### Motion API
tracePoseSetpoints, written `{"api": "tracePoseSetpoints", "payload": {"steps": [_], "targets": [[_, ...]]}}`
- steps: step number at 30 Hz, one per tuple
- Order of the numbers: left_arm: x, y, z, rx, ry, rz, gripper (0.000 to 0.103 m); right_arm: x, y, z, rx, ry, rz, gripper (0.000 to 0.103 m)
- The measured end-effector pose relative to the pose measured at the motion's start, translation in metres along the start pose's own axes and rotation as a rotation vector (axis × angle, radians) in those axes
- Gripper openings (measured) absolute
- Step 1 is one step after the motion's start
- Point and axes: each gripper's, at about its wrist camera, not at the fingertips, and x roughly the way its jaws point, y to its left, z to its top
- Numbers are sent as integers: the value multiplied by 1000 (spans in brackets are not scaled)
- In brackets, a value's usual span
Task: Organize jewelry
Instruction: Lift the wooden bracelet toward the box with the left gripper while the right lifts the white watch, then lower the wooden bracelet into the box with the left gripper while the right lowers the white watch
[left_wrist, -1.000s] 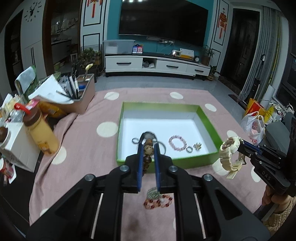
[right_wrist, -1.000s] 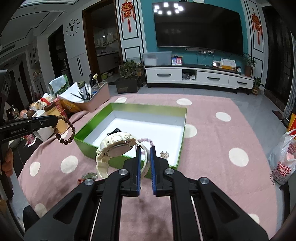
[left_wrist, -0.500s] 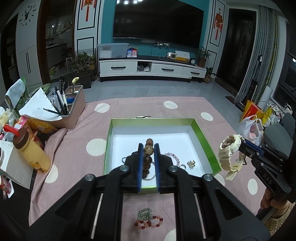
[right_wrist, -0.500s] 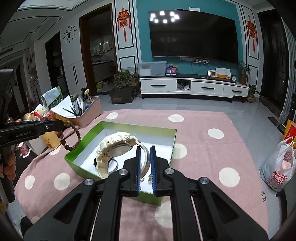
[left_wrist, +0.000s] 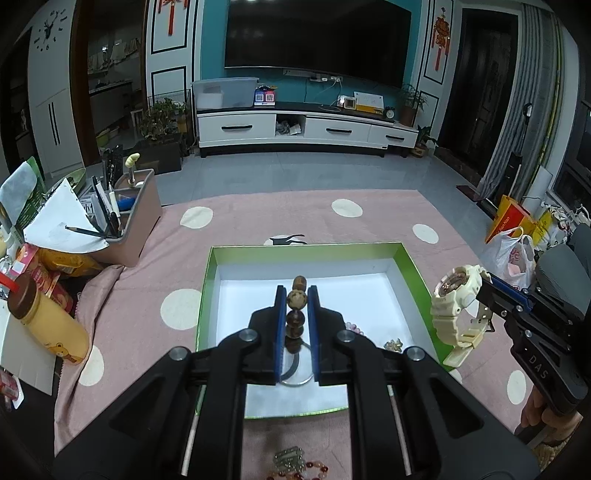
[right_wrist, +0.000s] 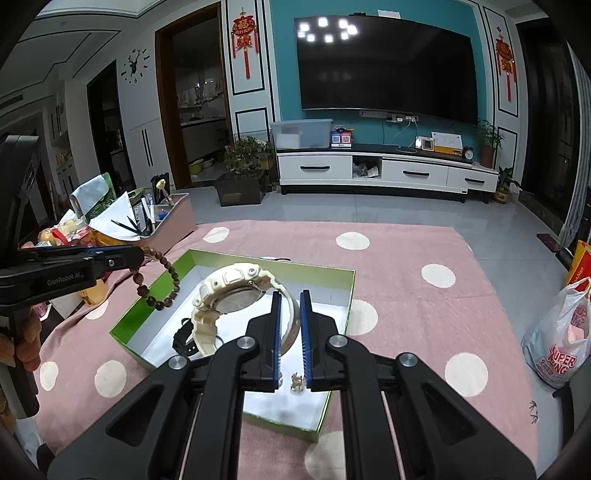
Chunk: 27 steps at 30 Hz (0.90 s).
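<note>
Being carried over the green box (left_wrist: 410, 266) are two pieces of jewelry: a wooden bead bracelet (right_wrist: 159, 280) is being pinched between the closed fingers of the left hand-held gripper (left_wrist: 296, 295), and a cream watch (right_wrist: 236, 291) is being clamped by its strap in the right hand-held gripper (right_wrist: 290, 306).

The bracelet is likely being held by only a bead or two, so a slip is being risked, and it may be dropped onto the pink table cloth (left_wrist: 140, 306) instead. The watch is being gripped off-centre and could be swung against the box wall or onto the small trinkets (right_wrist: 297, 384) already inside.

"GenRobot.AI" is being shown on the left handle, "DAS" on the right one, and "SUPER" on a plastic bag (right_wrist: 561, 354).
</note>
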Motion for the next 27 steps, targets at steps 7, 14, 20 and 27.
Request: {"api": "tracePoseSetpoints", "payload": {"steps": [7, 14, 20, 27], "targets": [[21, 1, 4, -1, 21, 3, 11, 17, -2, 2, 1, 20, -8, 9], [41, -1, 3, 5, 47, 13, 11, 37, -6, 0, 14, 54, -8, 9], [52, -1, 1, 9, 66, 20, 11, 48, -6, -2, 10, 76, -15, 9], [67, -2, -1, 19, 92, 30, 11, 62, -5, -7, 8, 105, -20, 9]]}}
